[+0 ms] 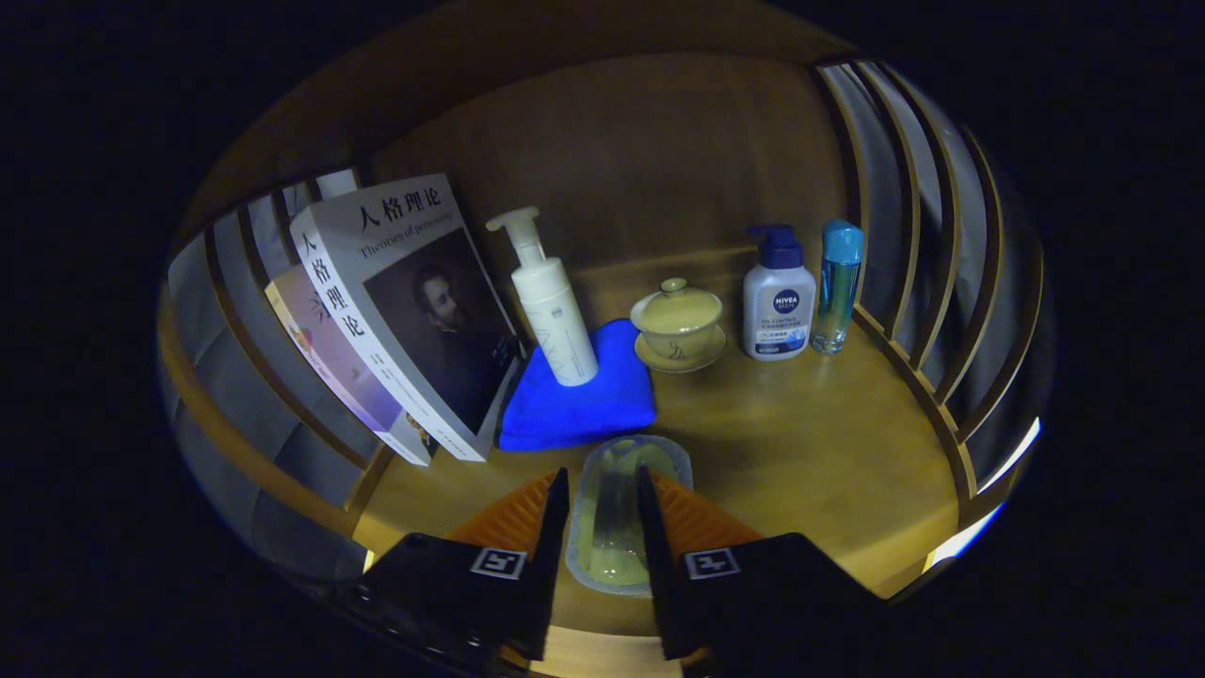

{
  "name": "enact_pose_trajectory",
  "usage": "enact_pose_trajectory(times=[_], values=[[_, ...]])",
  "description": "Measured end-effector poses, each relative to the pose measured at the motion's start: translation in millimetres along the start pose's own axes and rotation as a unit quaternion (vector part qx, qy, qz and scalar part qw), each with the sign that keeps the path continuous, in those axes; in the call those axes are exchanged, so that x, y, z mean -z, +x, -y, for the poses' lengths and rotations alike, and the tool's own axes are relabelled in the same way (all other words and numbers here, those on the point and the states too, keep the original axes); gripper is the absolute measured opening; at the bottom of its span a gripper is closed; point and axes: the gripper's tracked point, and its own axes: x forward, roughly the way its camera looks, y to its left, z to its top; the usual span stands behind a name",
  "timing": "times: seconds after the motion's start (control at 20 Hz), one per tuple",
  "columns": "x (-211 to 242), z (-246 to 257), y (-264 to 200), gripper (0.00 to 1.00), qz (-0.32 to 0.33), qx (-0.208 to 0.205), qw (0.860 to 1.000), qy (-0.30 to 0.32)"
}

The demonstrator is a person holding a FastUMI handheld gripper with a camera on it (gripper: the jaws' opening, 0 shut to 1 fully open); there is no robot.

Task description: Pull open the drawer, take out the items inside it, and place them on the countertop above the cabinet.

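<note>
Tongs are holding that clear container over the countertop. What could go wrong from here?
1. The container sits between the tongs, close to the blue cloth; landing partly on it could leave it tilted.
2. Pushing further ahead could knock over the white pump bottle standing on the cloth.
3. The lidded cup lies just beyond.

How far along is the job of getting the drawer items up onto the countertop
Looks well along. The gripper is shut on a clear oblong item, held just above the wooden countertop, so one item seems out of the drawer. What is left is setting it down; open wood lies ahead, short of the blue cloth and lidded cup. Whether more remains in the drawer cannot be told.
</note>
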Motion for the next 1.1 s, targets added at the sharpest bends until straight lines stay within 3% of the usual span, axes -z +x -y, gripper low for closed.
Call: enact_pose_trajectory(times=[0.3, 0.55, 0.8, 1.1], values=[[-9.2, -3.4, -31.2, 0.98, 0.047, 0.012, 0.998, -0.037], [-18.4, -13.2, -73.7, 0.98, 0.116, 0.034, 0.987, -0.104], [-12.0, -40.7, -134.7, 0.98, 0.207, 0.043, 0.962, -0.172], [19.2, -60.6, -214.0, 0.98, 0.299, 0.04, 0.941, -0.155]])
